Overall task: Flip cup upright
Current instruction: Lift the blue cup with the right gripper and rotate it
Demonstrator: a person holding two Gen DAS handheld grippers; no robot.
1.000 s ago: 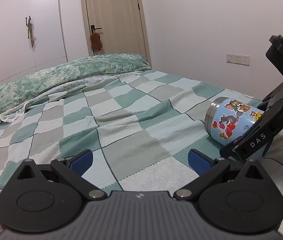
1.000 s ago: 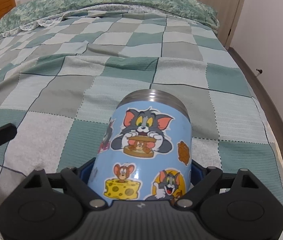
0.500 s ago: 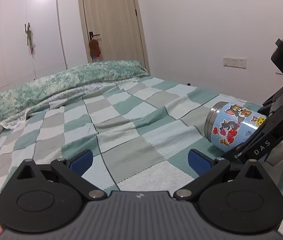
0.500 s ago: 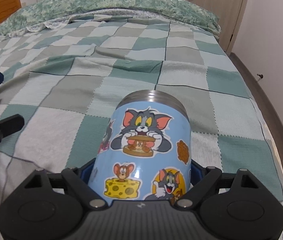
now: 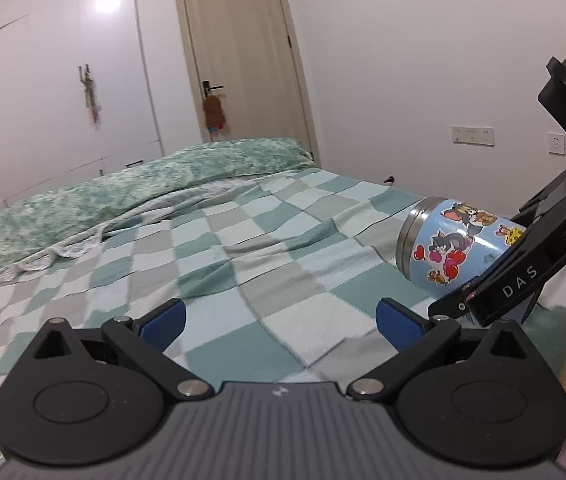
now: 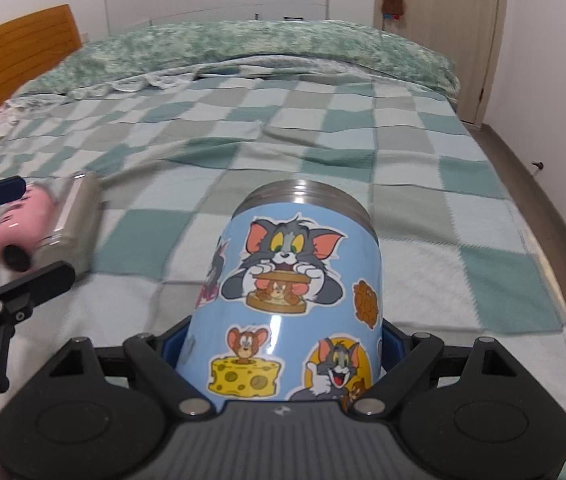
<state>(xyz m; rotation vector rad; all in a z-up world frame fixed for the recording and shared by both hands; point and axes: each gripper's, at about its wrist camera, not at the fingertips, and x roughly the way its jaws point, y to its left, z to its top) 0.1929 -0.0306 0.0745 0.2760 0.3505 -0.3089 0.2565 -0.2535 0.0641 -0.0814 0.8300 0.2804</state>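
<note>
Right tongs [image 6: 283, 344] are clamped on a blue cartoon-sticker cup [image 6: 295, 300] near the bed's [image 5: 283, 264] right edge. The cup's long axis tilts, steel rim pointing away towards the pillows. Left tongs [image 5: 279, 316], spread apart and empty, hover beside it.

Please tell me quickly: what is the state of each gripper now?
Left gripper: open, holding nothing.
Right gripper: shut on the blue cartoon cup, which is tilted above the bed.
</note>
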